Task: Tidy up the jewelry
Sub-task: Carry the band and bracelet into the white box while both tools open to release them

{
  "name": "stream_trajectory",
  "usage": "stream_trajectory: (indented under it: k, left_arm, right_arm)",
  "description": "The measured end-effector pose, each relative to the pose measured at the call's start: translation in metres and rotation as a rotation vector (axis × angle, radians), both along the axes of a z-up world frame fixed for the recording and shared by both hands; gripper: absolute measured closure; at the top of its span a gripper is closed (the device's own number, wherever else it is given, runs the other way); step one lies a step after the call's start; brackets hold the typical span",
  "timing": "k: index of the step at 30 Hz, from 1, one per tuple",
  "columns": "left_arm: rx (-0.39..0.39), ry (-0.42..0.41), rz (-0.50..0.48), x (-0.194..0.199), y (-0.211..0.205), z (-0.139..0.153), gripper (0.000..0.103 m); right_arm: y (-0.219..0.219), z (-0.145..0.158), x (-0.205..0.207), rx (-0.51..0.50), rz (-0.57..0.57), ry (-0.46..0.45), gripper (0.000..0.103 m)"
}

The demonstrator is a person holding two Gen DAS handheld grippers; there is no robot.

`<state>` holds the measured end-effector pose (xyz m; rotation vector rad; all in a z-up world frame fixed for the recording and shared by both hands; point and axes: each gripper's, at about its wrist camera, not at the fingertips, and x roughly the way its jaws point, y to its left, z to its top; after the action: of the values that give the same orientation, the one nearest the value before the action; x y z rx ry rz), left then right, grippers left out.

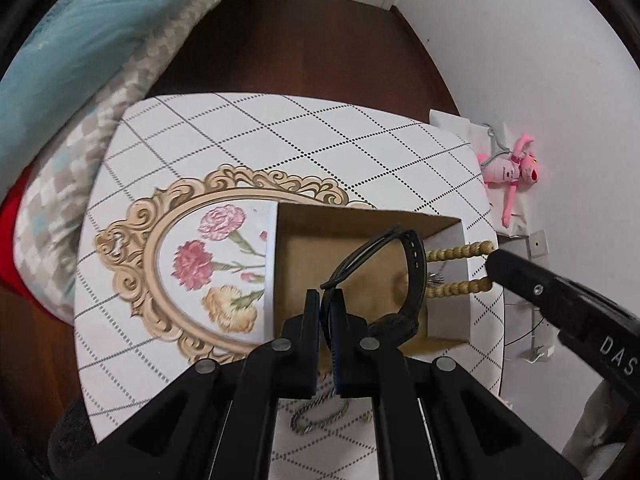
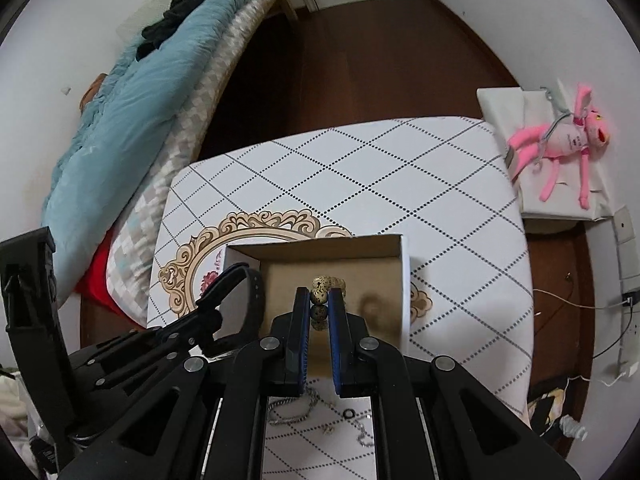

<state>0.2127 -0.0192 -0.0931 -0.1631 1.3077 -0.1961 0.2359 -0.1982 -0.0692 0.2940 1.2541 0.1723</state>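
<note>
A: Left wrist view: left gripper (image 1: 329, 300) jaws clamped on watch (image 1: 394, 280); its strap loops forward over the box (image 1: 360, 220)

B: Right gripper (image 2: 319, 300) pinches bead bracelet (image 2: 320, 295), directly above the cavity; both need only release

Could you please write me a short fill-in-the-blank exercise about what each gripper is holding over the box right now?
1. The left gripper is shut on the strap of a black ____.
2. The right gripper pinches a bracelet made of speckled ____.
3. Both pieces hang over an open cardboard ____.
4. A silver chain lies on the ____, near the grippers.

Missing words: watch; beads; box; table
</note>
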Motion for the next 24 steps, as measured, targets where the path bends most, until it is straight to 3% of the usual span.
stream_trajectory:
  k: [6, 9, 10, 11, 12, 13, 15, 16, 17, 19, 21, 24]
  left_arm:
    - [-0.031, 0.116, 0.027, 0.018, -0.004, -0.018, 0.087]
    - [-0.04, 0.11, 0.053, 0.016, 0.001, -0.014, 0.082]
    - [-0.029, 0.103, 0.051, 0.015, 0.001, -0.012, 0.075]
    - [-0.014, 0.095, 0.05, 0.014, 0.002, -0.009, 0.059]
    - [0.007, 0.08, 0.054, 0.013, 0.003, -0.006, 0.043]
    - [0.035, 0.062, 0.062, 0.01, 0.005, -0.002, 0.037]
    - [0.08, 0.014, 0.065, 0.006, 0.007, 0.004, 0.034]
    - [0.105, 0.001, 0.064, 0.005, 0.007, 0.004, 0.032]
    - [0.13, -0.009, 0.064, 0.005, 0.006, 0.003, 0.026]
    - [0.188, -0.049, 0.064, 0.0, 0.007, 0.002, 0.016]
    - [0.232, -0.082, 0.054, -0.006, 0.008, 0.0, 0.0]
    - [0.272, -0.092, 0.036, -0.01, 0.006, -0.009, 0.0]
  right_arm:
    - [0.007, -0.019, 0.02, 0.011, 0.049, 0.047, 0.093]
    - [0.001, -0.028, 0.022, 0.036, 0.041, 0.099, 0.091]
    - [-0.001, -0.029, 0.02, 0.023, 0.039, 0.097, 0.081]
    - [-0.003, -0.029, 0.018, -0.001, 0.032, 0.096, 0.061]
    - [-0.006, -0.029, 0.017, -0.013, 0.03, 0.093, 0.053]
    - [-0.008, -0.03, 0.014, -0.021, 0.029, 0.089, 0.044]
    - [-0.011, -0.031, 0.008, -0.068, 0.021, 0.083, 0.044]
    - [-0.014, -0.031, 0.007, -0.092, 0.019, 0.079, 0.039]
    - [-0.013, -0.031, 0.003, -0.15, 0.021, 0.068, 0.026]
    - [-0.014, -0.034, -0.004, -0.236, 0.016, 0.054, 0.011]
    - [-0.012, -0.041, -0.011, -0.312, 0.016, 0.048, 0.009]
    - [-0.012, -0.054, -0.021, -0.348, 0.019, 0.058, 0.001]
